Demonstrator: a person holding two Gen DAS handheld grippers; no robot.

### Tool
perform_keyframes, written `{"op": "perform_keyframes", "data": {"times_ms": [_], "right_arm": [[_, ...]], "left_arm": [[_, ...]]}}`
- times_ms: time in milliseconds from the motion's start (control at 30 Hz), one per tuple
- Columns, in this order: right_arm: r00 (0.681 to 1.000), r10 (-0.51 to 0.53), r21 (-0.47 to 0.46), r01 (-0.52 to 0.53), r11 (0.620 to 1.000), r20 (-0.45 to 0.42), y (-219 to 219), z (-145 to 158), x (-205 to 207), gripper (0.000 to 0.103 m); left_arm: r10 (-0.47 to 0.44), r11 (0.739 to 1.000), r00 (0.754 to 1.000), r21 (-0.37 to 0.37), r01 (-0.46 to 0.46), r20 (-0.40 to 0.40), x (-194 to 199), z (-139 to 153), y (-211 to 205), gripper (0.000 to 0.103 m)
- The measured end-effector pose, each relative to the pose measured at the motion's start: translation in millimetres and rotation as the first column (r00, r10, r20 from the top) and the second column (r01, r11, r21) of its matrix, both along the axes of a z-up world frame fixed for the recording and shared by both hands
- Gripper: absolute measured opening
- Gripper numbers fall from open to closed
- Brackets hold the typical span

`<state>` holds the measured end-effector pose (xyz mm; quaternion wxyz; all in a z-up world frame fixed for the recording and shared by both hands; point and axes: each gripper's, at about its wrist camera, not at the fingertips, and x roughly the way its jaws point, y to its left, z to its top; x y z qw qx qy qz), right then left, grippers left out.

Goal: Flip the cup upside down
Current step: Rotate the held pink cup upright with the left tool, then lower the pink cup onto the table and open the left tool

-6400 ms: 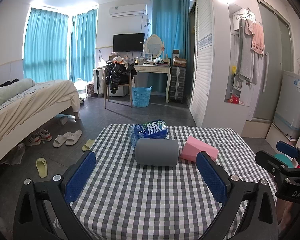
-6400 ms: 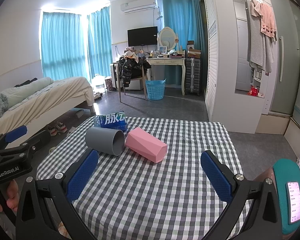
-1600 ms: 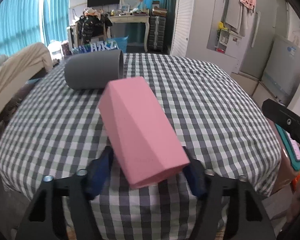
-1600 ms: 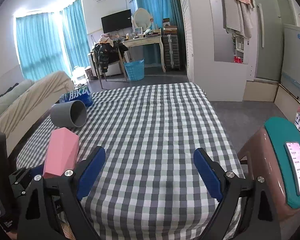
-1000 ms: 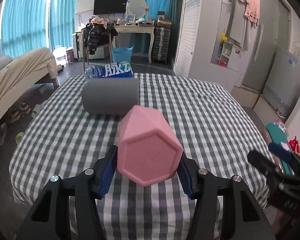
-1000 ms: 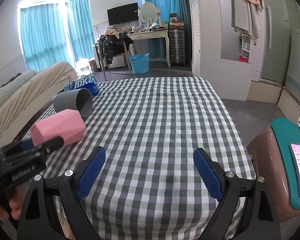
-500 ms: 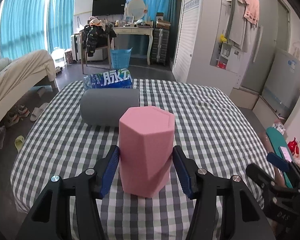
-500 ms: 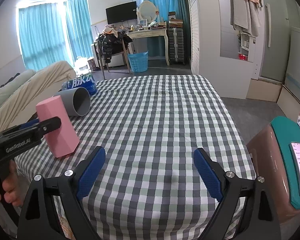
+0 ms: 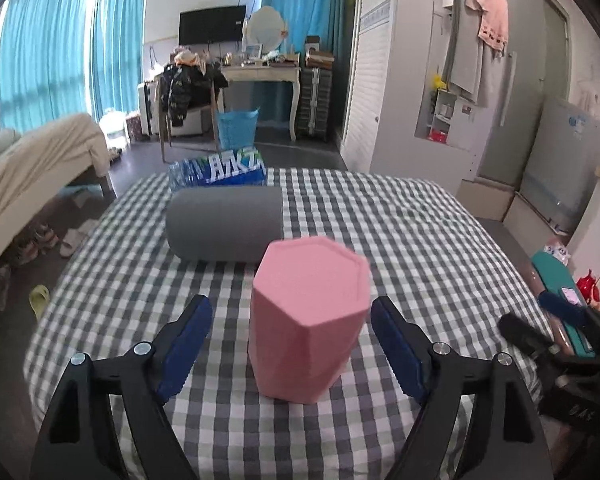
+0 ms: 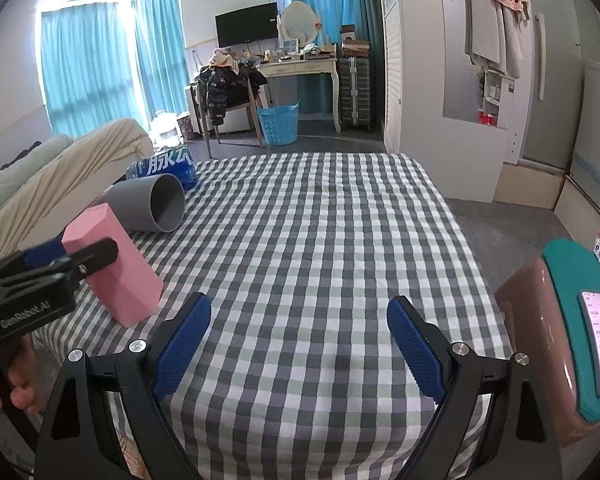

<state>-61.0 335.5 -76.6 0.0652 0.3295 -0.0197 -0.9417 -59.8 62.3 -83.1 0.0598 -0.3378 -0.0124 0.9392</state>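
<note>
Pink cup (image 9: 310, 320) upside down on checked cloth (image 9: 400, 232), between left tool (image 9: 296, 344) – spread, untouching.

Two cups sit on the table: one pink cup (image 9: 308, 320) at frame centre and one grey cup (image 9: 224, 222) above it. One blue drinks pack (image 9: 218, 170) lies behind them.

A gray cup (image 9: 224, 223) lies on its side on the checked tablecloth (image 9: 400, 240), a pack of water bottles (image 9: 218, 169) just behind at twelve o'clock.
</note>
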Motion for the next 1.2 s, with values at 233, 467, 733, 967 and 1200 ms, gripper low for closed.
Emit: {"op": "perform_keyframes", "data": {"times_ms": [233, 467, 733, 967, 1200], "right_arm": [[1.000, -0.014, 0.020, 0.015, 1.000, -0.024, -0.3, 7.8, -3.4, 0.090], [1.000, -0.018, 0.014, 0.018, 1.000, -0.015, 0.6, 3.9, -9.8, 0.090], [0.999, -0.041, 0.001, 0.041, 0.999, -0.023, 16.4, 4.7, -26.6, 0.090], [0.996, -0.083, 0.005, 0.083, 0.997, -0.030, 40.3, 9.4, -49.8, 0.090], [0.992, -0.120, -0.006, 0.120, 0.993, -0.029, 62.1, 9.3, -72.1, 0.090]], "left_arm": [[-0.046, 0.999, 0.998, 0.002, 0.046, 0.031, -9.8, -22.4, 4.5, 0.074], [-0.068, 0.998, 0.997, -0.004, 0.068, 0.023, -18.3, -25.6, 12.3, 0.065], [-0.099, 0.995, 0.995, 0.000, 0.099, -0.018, -55.0, -14.4, 52.4, 0.065], [-0.126, 0.992, 0.991, 0.002, 0.126, -0.048, -103.5, -6.4, 96.4, 0.065], [-0.115, 0.993, 0.992, -0.002, 0.116, 0.045, -140.4, -25.2, 115.4, 0.065]]}}
